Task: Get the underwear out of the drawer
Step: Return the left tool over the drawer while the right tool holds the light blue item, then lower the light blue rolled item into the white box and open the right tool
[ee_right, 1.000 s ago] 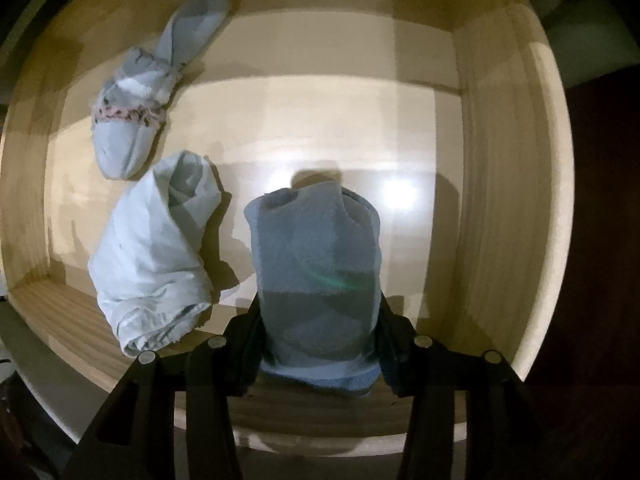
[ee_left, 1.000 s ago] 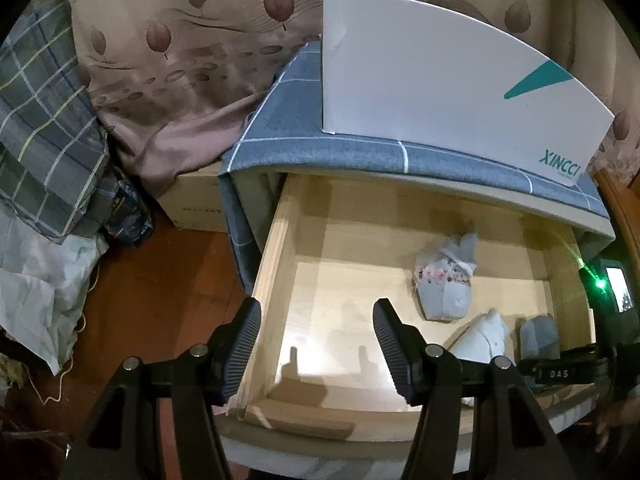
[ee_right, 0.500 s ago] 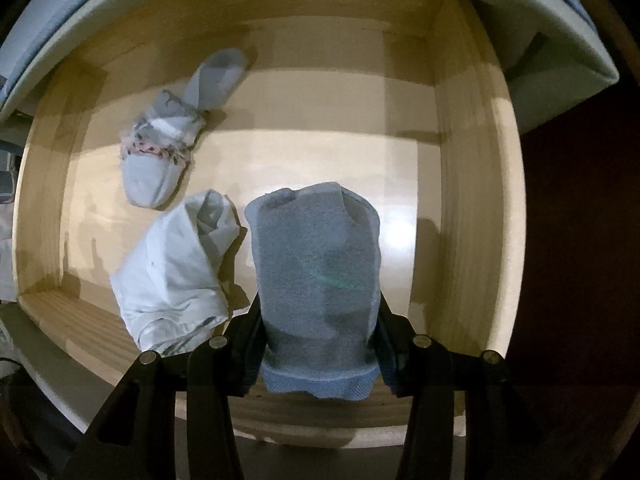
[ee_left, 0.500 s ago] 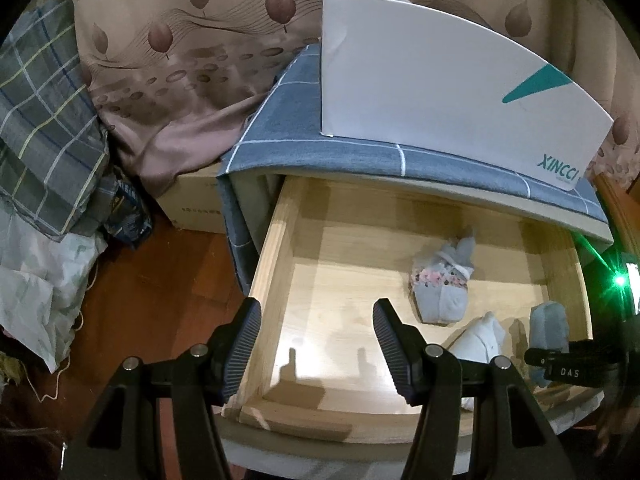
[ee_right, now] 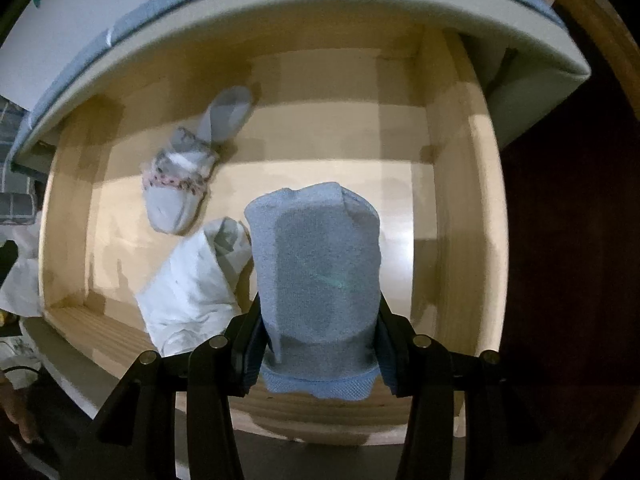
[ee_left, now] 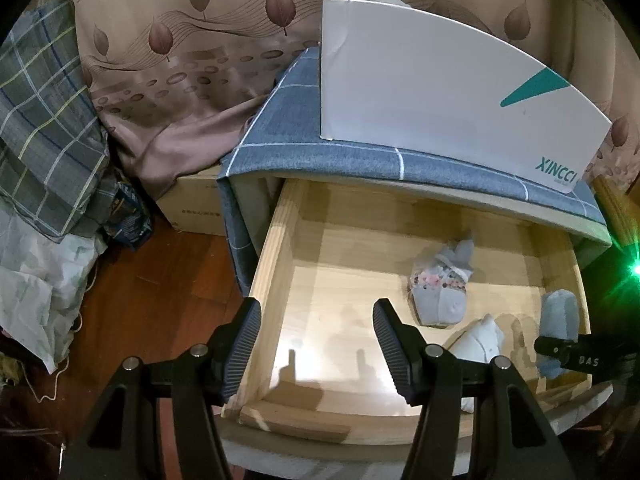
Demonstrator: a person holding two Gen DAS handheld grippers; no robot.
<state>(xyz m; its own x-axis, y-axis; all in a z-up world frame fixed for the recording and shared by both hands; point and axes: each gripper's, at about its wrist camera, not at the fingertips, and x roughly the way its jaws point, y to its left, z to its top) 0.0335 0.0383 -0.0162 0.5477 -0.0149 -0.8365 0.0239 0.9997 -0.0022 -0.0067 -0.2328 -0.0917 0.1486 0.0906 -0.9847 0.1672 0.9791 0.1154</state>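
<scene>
**Clerk:** Blue knit first. Where was it?

**Holder:** Item one, blue rolled underwear (ee_right: 316, 276): pinched upright between the fingers of my right gripper (ee_right: 318, 340), over the front right part of the open drawer (ee_right: 456, 216). I could not tell whether it was clear of the drawer floor. Fine mesh-like knit, soft, a rounded cylinder with a paler band at its lower edge.

**Clerk:** Risks noted?

**Holder:** My judgement only: the roll was soft and thick, so the fingers gripped its lower part and the free top could sag or unroll. A loose tail might have caught the drawer's front lip on the way out. It hung just beside item two, so a sideways drag could have disturbed that.

**Clerk:** Item two?

**Holder:** White bundle (ee_right: 192, 292), smooth woven cloth, crumpled and loosely rolled, lying against the front wall. Item three, grey bundle with a pink patterned band (ee_right: 176, 184), a tapered tail pointing to the back.

**Clerk:** Other hand?

**Holder:** Left gripper (ee_left: 316, 348): spread wide, holding nothing, poised above the drawer's front left corner. Ribbed black pads.

**Clerk:** Surroundings?

**Holder:** Drawer of pale bare wood, glossy floor. Cabinet top draped in blue-grey checked cloth (ee_left: 360, 160), a white carton (ee_left: 432, 88) on it. Leaf-print curtain (ee_left: 180, 60) behind.
</scene>
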